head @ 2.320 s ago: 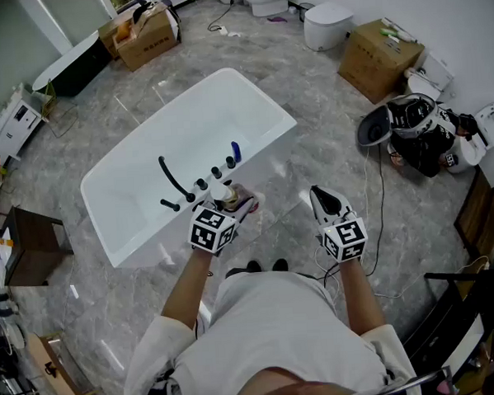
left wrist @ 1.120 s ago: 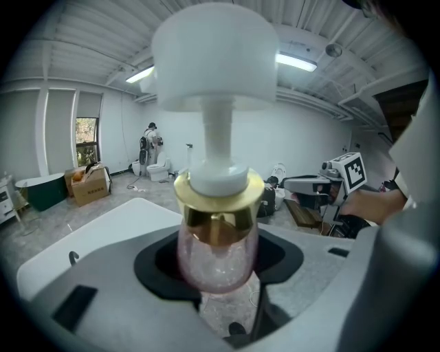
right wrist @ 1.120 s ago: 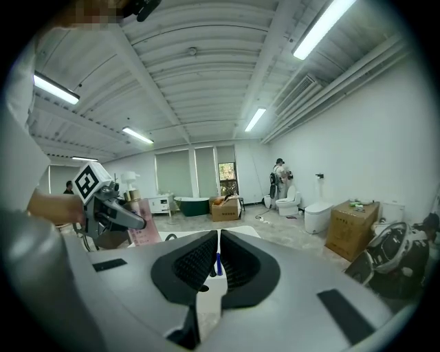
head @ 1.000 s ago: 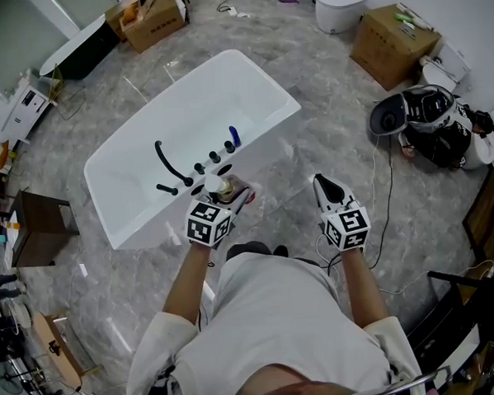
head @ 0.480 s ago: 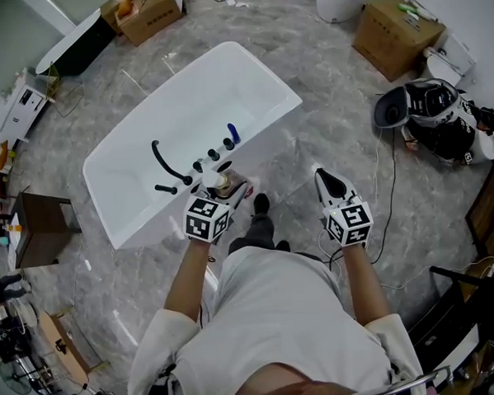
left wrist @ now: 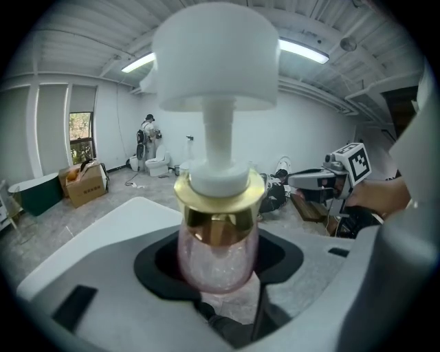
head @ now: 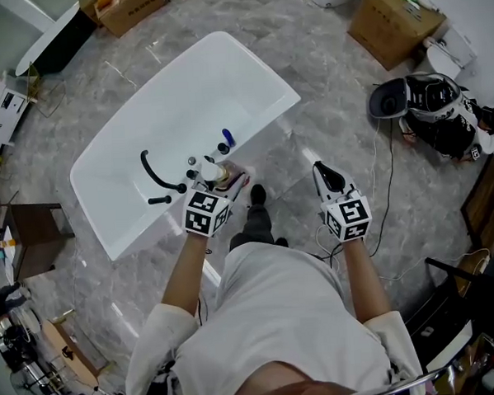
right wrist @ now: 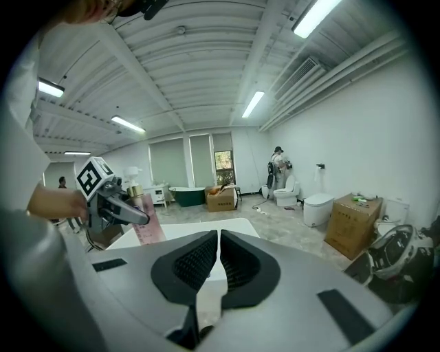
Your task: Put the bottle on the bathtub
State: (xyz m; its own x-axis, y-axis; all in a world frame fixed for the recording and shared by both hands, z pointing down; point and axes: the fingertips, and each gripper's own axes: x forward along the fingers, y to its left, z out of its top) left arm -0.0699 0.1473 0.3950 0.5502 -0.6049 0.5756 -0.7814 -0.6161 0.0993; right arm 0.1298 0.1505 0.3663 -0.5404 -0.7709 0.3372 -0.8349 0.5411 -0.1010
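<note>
We hold the bottle (left wrist: 218,227) in L gripper (head: 221,179) jaws at bathtub (head: 261,80) rim; R gripper (right wrist: 217,258) jaws clenched, empty.

A row of fittings crowds the bathtub's (head: 263,117) near rim: black faucet spout (head: 149,169), black knobs (head: 192,161) and blue fitting (head: 227,136), just beside the bottle (head: 213,171) held by the left gripper (head: 221,180). Past the blue fitting the rim runs bare to the right corner.
</note>
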